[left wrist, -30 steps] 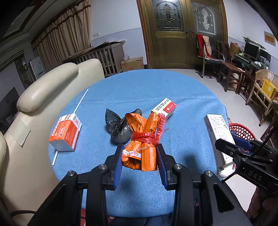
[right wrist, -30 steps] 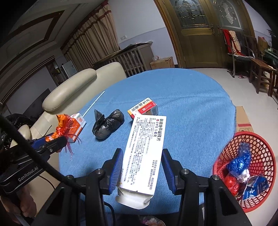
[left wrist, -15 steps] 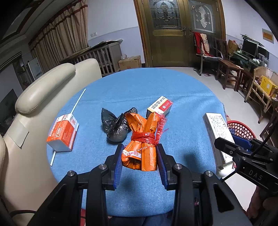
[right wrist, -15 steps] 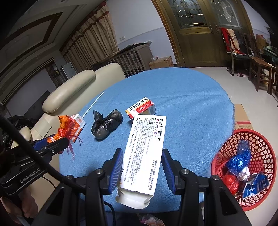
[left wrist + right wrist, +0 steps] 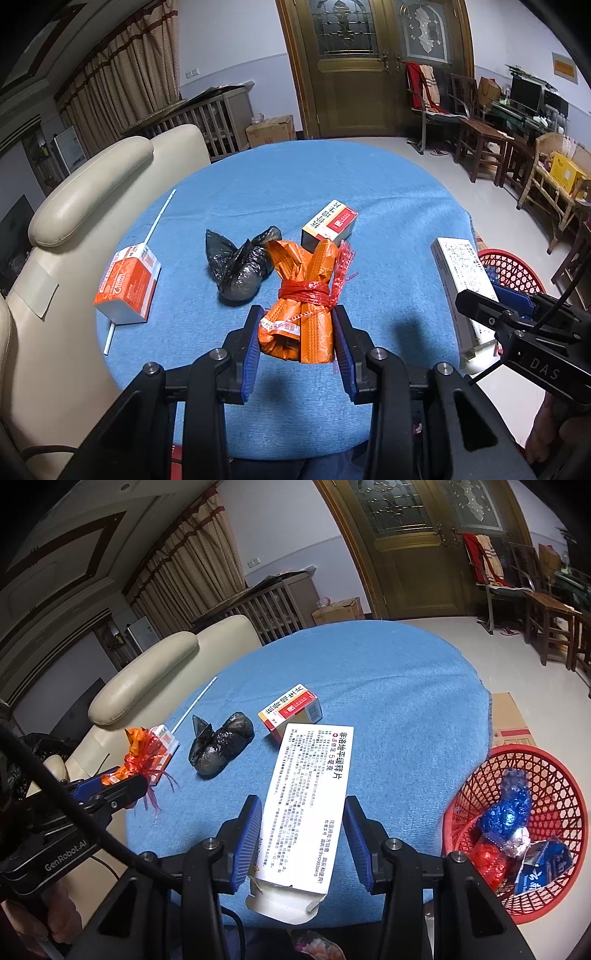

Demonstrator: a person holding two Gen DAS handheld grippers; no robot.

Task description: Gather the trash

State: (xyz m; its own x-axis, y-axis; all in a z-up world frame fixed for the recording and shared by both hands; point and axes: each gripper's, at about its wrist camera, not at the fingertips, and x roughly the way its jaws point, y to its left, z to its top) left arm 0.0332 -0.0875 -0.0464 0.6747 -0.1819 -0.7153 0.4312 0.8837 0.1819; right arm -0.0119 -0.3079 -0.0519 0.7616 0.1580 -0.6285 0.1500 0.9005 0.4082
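Over the blue table, each gripper carries trash.
Left gripper fingers clamp the orange bundle; right gripper fingers clamp the white box.

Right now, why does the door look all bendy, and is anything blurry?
Left wrist view: the fisheye lens bows the door and darkens the corners; the orange bundle is sharp. Right wrist view: same bending, and the box print stays crisp.

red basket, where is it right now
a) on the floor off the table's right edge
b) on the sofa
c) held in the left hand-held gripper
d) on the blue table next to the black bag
a: the red basket stands on the floor beside the blue table, trash already inside it.
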